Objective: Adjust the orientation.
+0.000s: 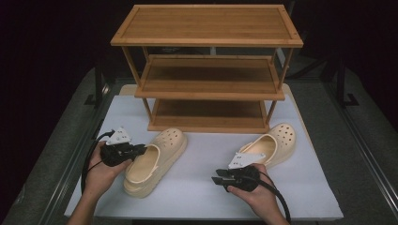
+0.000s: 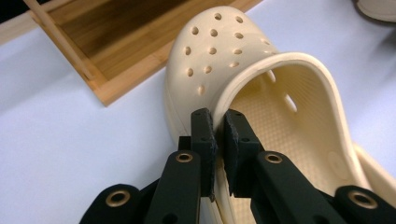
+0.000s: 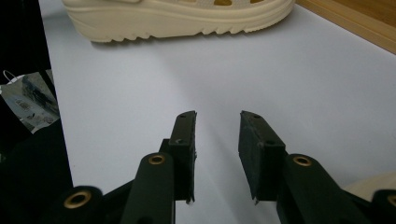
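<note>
1. Left clog (image 1: 155, 161): cream, perforated over the toe, lying on the white tabletop (image 1: 197, 187) at front left, toe aimed at the wooden shoe rack (image 1: 206, 70).
2. Left claw (image 1: 141, 150): pressed onto the clog's opening rim, at its left side; in the left gripper view, left claw (image 2: 218, 135) pinching that thin rim with one pad outside and one inside the left clog (image 2: 261, 93).
3. Sole flat on the tabletop, not raised as far as can be told.
4. Right claw (image 1: 217, 179): spread apart, holding nothing, low over bare tabletop at front right, pointing left.
5. Right gripper view: right claw (image 3: 217, 140) with a clear gap between its pads, white tabletop (image 3: 187, 84) beyond, and the ridged sole of the left clog (image 3: 177, 18) well ahead.
6. Right clog (image 1: 274, 143): same cream colour, just behind the right hand (image 1: 256, 192), toe angled toward the rack's right end.
7. Rack: three tiers, standing at the back of the tabletop.
</note>
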Motion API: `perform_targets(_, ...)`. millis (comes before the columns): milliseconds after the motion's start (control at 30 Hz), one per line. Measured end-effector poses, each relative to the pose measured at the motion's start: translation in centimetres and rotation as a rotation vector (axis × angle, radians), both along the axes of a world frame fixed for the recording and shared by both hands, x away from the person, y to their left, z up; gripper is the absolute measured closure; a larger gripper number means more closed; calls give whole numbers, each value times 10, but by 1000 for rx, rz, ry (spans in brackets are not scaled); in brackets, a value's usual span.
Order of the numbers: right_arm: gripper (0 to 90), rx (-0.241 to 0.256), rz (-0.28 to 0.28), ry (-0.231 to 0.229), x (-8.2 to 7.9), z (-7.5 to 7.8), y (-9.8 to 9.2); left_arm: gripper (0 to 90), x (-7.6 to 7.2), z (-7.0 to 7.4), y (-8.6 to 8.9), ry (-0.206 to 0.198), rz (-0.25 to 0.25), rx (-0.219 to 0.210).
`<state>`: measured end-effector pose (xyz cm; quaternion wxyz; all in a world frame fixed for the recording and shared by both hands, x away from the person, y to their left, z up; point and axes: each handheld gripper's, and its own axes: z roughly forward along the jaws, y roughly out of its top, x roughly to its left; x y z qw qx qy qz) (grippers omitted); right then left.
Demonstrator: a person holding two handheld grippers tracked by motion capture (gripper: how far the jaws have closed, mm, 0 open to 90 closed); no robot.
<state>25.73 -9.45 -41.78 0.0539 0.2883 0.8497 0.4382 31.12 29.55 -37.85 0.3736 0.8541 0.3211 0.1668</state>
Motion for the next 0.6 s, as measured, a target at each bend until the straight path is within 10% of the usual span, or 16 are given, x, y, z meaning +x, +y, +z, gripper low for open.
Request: perform_targets(600,795,2,14,-11,-2,14,-4,569,-5,10,28,20,38,-81)
